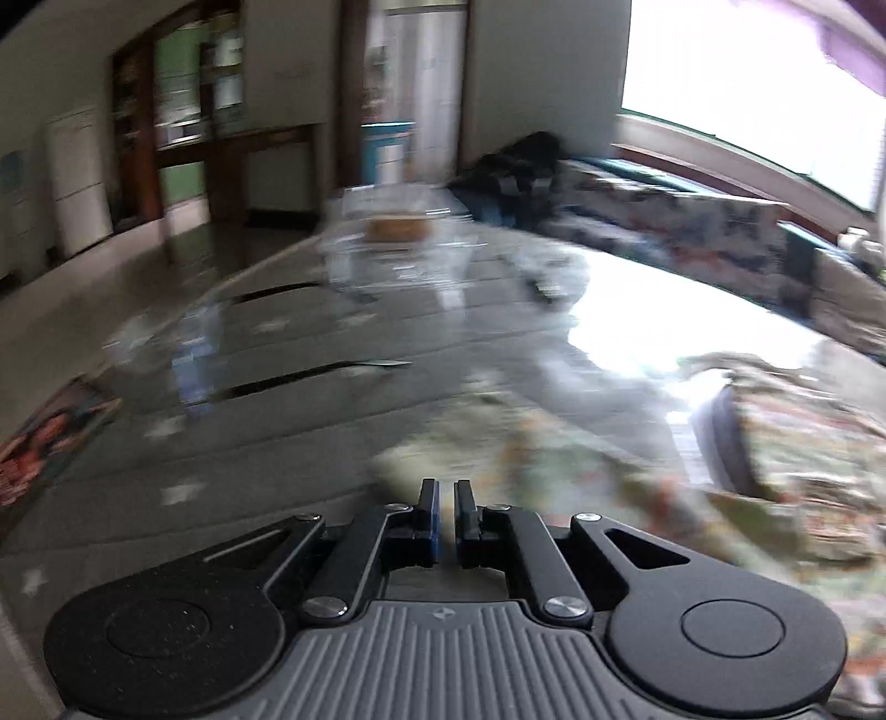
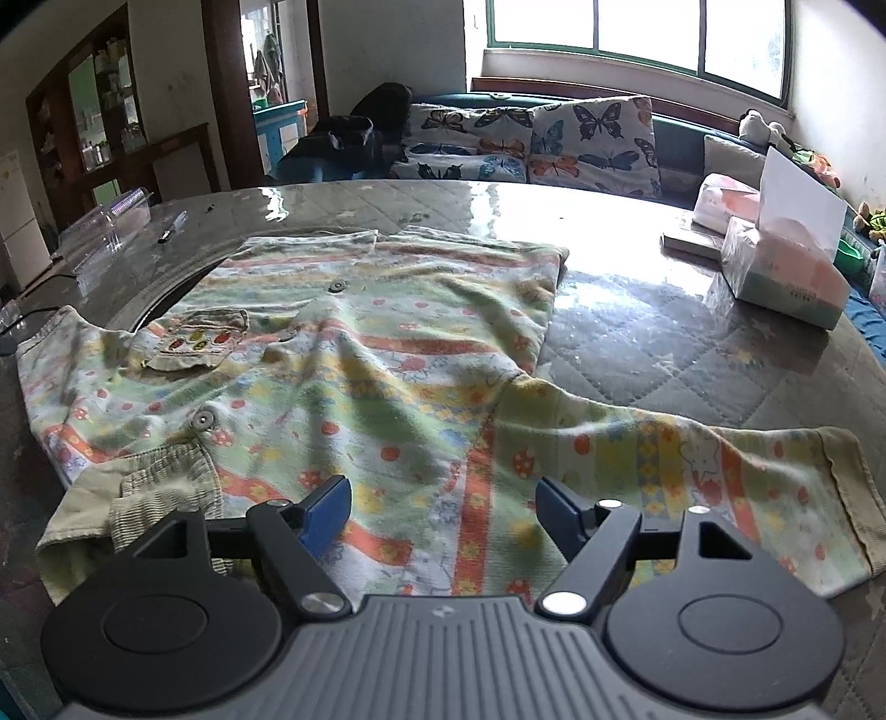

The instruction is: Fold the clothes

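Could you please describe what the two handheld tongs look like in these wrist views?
Both look identical: the left tongs and right tongs have matte black linkage arms with silver pivot screws, blue pads on the fingers, round black discs either side, and a ribbed grey body. No cables, hands or sleeves show.

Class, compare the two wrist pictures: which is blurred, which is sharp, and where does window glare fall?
Left wrist view: motion-smeared, only the left tool crisp; glare whitens the table. Right wrist view: sharp shirt, window blown out, sheen across the tabletop's far side, edges bent by the fisheye.
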